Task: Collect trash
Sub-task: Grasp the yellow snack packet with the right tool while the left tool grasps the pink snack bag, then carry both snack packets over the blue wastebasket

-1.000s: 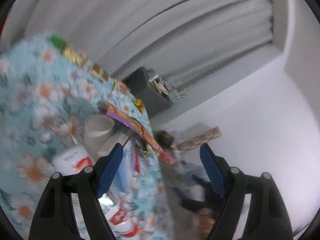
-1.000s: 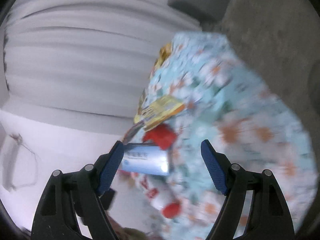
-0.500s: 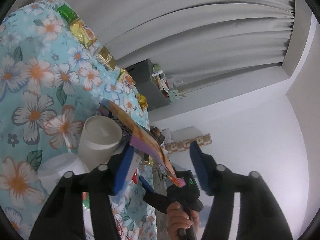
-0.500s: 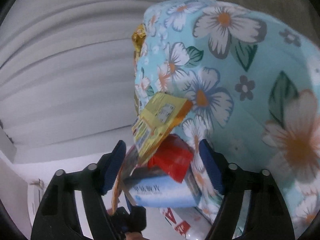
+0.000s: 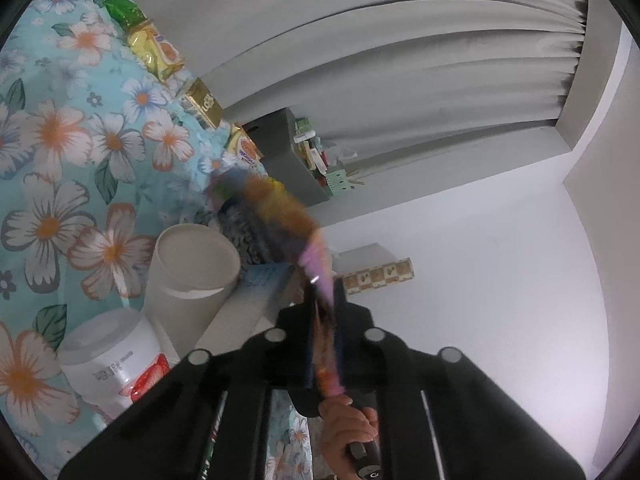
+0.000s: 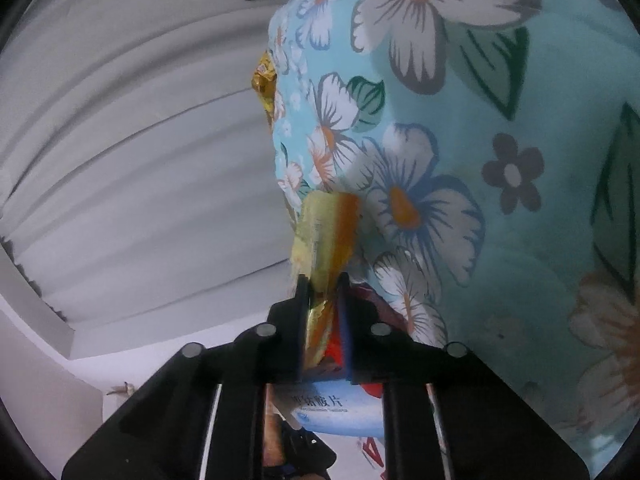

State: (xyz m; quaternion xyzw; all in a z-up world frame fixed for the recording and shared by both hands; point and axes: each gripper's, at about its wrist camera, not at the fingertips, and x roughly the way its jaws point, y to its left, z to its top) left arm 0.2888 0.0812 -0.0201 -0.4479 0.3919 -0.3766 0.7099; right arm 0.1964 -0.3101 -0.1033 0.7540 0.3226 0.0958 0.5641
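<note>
In the left wrist view my left gripper has its jaws closing tight on a blurred orange and purple snack wrapper, which sticks out over the floral tablecloth. Seen from the right wrist, my right gripper has its jaws closing, pads pressed on a yellow and orange wrapper at the table's edge. Under it lie a red packet and a blue and white box.
A paper cup and a white bottle stand left of the left gripper. Green, yellow and gold packets line the far table edge. A hand holds the other gripper. A grey shelf stands against the curtain.
Both grippers went from wide open to closed, each pinching a wrapper. Both moved in towards the pile at the table's edge and rolled.
</note>
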